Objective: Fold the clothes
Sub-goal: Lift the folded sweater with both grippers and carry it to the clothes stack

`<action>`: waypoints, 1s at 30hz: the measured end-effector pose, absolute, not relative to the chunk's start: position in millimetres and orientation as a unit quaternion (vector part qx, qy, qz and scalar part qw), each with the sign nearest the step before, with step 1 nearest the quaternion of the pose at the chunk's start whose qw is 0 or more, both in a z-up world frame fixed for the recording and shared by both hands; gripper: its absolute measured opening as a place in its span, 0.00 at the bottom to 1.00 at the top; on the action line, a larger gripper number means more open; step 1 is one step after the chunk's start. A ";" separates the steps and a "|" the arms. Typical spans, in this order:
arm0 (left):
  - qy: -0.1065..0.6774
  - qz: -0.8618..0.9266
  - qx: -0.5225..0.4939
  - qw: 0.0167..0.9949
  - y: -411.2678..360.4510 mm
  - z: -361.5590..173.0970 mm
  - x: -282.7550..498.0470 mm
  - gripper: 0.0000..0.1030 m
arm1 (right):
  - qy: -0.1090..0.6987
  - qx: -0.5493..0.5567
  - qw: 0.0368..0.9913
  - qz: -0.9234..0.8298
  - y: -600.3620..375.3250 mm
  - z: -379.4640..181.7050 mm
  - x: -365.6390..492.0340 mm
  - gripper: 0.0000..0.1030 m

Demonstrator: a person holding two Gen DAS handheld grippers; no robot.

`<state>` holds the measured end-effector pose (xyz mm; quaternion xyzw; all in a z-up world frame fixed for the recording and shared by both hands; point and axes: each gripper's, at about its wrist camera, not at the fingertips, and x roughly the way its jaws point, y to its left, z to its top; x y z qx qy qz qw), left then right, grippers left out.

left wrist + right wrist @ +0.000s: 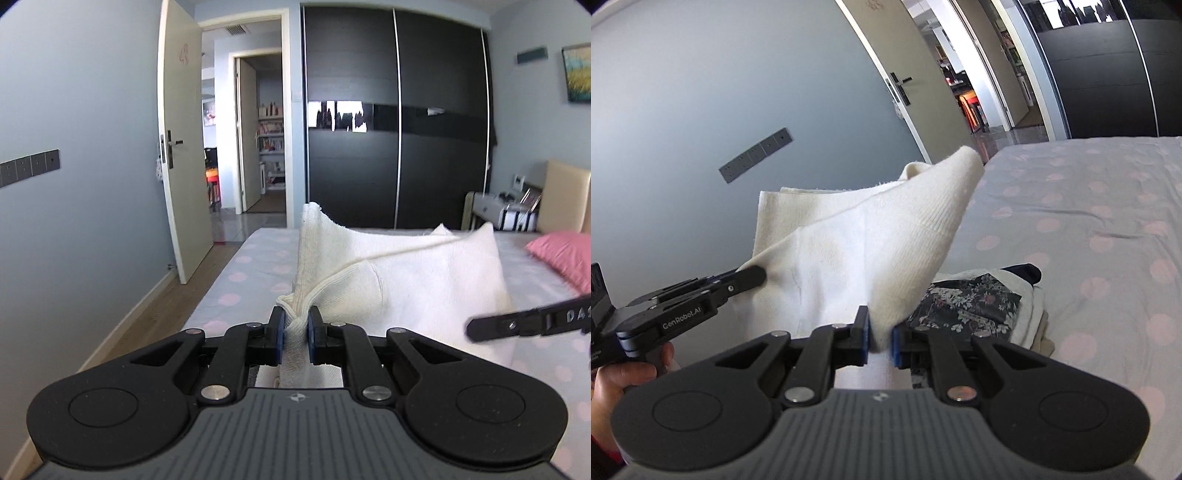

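Observation:
A white knitted garment (406, 280) hangs in the air above the bed, held between both grippers. My left gripper (295, 326) is shut on one bunched edge of it. My right gripper (881, 334) is shut on another edge of the same garment (886, 236). In the left wrist view the right gripper's finger (517, 323) shows at the right, against the cloth. In the right wrist view the left gripper (753, 275) shows at the left, pinching the cloth, with a hand on its handle.
The bed (1089, 221) has a grey sheet with pink dots. A stack of folded clothes with a dark floral piece (971, 302) on top lies under the garment. A pink pillow (565, 254) is at the right. A dark wardrobe (399, 122) and an open door (181, 147) stand beyond.

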<state>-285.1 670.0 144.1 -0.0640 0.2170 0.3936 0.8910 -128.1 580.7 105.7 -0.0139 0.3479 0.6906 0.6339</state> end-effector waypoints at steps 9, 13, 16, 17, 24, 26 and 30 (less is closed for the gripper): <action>0.273 0.415 -0.069 0.865 740.1 75.5 -228.0 0.10 | 0.366 -0.061 0.659 0.654 666.1 43.7 -104.0 0.13; 0.292 0.420 -0.060 0.857 762.0 57.4 -204.7 0.09 | 0.368 -0.068 0.668 0.643 688.3 24.5 -90.0 0.13; 0.313 0.427 -0.064 0.846 780.1 38.4 -196.1 0.06 | 0.380 -0.069 0.667 0.638 703.0 5.2 -82.7 0.13; 0.317 0.428 -0.064 0.844 785.5 32.7 -194.7 0.05 | 0.381 -0.073 0.669 0.634 707.8 -1.5 -82.0 0.13; 0.346 0.428 -0.086 0.830 806.5 0.1 -195.2 0.05 | 0.395 -0.090 0.679 0.612 726.0 -40.7 -80.6 0.15; 0.349 0.428 -0.095 0.829 811.7 -8.3 -197.8 0.05 | 0.400 -0.099 0.683 0.603 730.3 -51.2 -82.4 0.17; 0.358 0.431 -0.096 0.823 815.5 -20.7 -198.0 0.06 | 0.424 -0.080 0.685 0.587 733.5 -70.9 -79.0 0.25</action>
